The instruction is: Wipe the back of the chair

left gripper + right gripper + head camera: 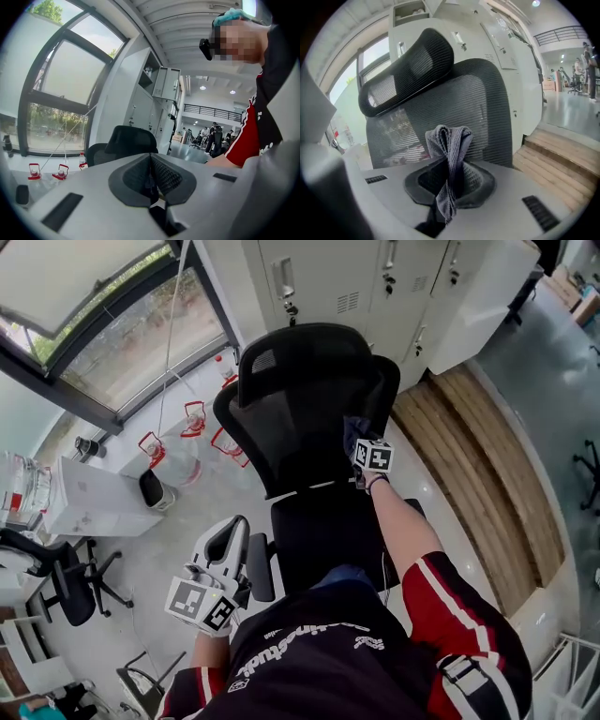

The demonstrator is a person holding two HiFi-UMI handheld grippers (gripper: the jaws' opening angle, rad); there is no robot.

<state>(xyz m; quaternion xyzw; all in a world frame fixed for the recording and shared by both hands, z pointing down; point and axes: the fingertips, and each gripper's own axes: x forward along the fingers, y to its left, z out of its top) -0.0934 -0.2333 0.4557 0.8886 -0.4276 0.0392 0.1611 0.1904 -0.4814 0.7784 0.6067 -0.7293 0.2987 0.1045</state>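
A black mesh office chair [309,418] with a headrest [300,357] stands in front of me, its back toward the white lockers. My right gripper [360,444] is shut on a grey-blue cloth [353,431], held at the right side of the chair's back. In the right gripper view the bunched cloth [449,143] sticks up between the jaws of the right gripper [450,173], close to the mesh back [478,108] below the headrest [408,70]. My left gripper [225,545] hangs low beside the left armrest [261,566]; this left gripper [151,176] is shut with nothing in it.
White lockers [375,282] stand behind the chair. A raised wooden platform [478,456] runs along the right. Water jugs with red handles [192,418] sit on the floor by the window [103,324]. A white box [89,498] and other office chairs [70,582] are at the left.
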